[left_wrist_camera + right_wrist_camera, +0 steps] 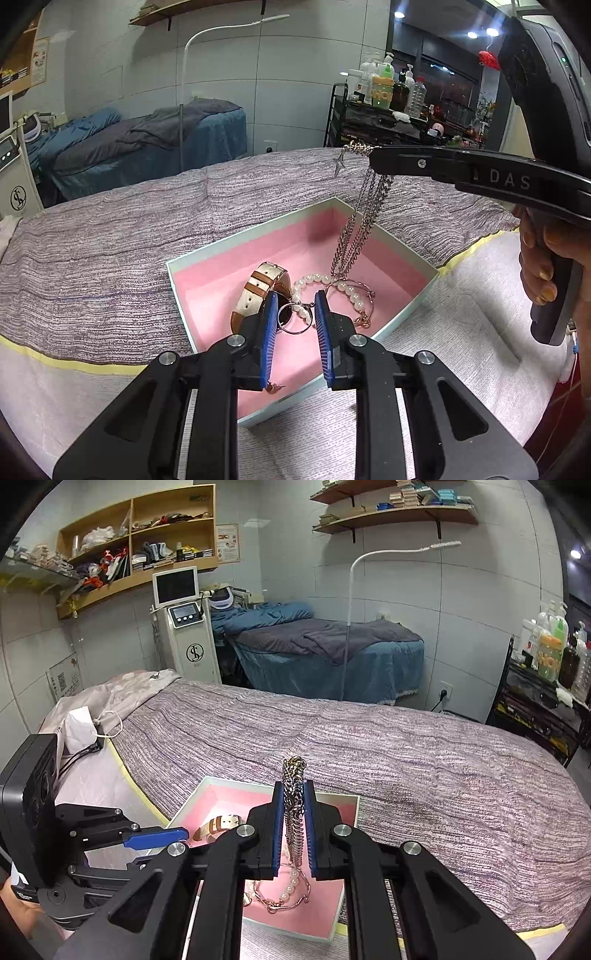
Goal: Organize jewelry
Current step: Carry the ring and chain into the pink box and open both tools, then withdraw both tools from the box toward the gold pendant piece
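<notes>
Pink-lined box (404, 293) holds watch (258, 286), pearl bracelet (349, 291) | right gripper (294, 794) clamped on silver chain (293, 771) dangling above | left gripper (295, 314) slightly parted, empty, near edge.

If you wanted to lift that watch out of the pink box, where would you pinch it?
Probably on the cream strap of the watch, near its tan leather loop, coming from above. The watch stands on its edge as an arch near the left wall of the box, so the strap's top sits clear of the pearl bracelet beside it, giving the pads two flat faces to close on.
</notes>
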The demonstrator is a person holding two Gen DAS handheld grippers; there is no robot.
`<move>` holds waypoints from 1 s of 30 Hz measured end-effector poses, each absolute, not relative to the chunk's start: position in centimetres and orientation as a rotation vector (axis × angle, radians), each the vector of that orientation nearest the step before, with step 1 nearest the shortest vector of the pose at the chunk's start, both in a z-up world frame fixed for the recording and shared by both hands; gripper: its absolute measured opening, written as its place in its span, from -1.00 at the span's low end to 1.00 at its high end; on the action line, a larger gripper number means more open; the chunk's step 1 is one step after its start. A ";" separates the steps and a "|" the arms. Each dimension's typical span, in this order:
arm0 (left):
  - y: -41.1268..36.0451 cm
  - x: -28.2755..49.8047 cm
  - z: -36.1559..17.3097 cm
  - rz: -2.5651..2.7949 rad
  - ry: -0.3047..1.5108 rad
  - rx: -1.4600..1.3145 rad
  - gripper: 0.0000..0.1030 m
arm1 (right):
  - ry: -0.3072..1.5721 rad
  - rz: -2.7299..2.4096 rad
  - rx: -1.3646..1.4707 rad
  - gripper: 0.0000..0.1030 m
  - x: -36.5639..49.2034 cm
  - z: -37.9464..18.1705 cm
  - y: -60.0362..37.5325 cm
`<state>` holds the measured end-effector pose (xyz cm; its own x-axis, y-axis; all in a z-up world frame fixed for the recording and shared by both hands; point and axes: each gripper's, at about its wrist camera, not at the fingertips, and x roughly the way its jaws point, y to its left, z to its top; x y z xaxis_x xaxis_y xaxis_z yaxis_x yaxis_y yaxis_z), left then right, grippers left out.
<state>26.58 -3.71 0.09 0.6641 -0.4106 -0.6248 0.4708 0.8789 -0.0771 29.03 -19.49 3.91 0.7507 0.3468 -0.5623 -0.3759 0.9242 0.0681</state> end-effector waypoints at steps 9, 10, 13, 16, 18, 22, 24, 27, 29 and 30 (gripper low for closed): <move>-4.4 26.7 -1.4 -0.506 0.703 0.136 -0.59 | 0.693 0.429 -0.043 -0.81 29.9 0.3 -18.7; -4.5 26.8 -1.5 -0.506 0.703 0.138 -0.59 | 0.697 0.436 -0.046 -0.81 29.9 0.2 -18.6; -4.5 26.8 -1.7 -0.500 0.701 0.149 -0.57 | 0.700 0.441 -0.059 -0.81 29.9 0.0 -18.4; -4.6 26.8 -1.8 -0.498 0.697 0.165 -0.35 | 0.698 0.449 -0.073 -0.63 30.0 0.0 -18.3; -4.7 26.5 -1.7 -0.485 0.677 0.172 0.14 | 0.677 0.430 -0.081 -0.25 29.8 0.1 -18.3; -4.5 25.8 -1.1 -0.478 0.636 0.183 0.48 | 0.638 0.397 -0.058 0.14 29.4 0.6 -19.3; -4.3 25.2 -0.9 -0.458 0.616 0.209 0.67 | 0.625 0.360 -0.043 0.47 29.2 0.8 -20.0; -4.0 23.9 -0.6 -0.456 0.580 0.226 0.86 | 0.626 0.332 -0.001 0.80 28.7 0.9 -21.4; -3.5 23.0 -0.5 -0.455 0.561 0.214 0.88 | 0.649 0.316 0.020 0.88 28.2 0.6 -22.0; -3.3 22.6 -0.4 -0.456 0.554 0.198 0.89 | 0.662 0.309 0.024 0.87 27.9 0.4 -22.2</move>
<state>22.58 -3.26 -0.42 0.7542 -0.3623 -0.5477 0.4672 0.8821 0.0598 27.88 -22.18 0.42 0.7447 0.2899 -0.6011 -0.2745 0.9541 0.1200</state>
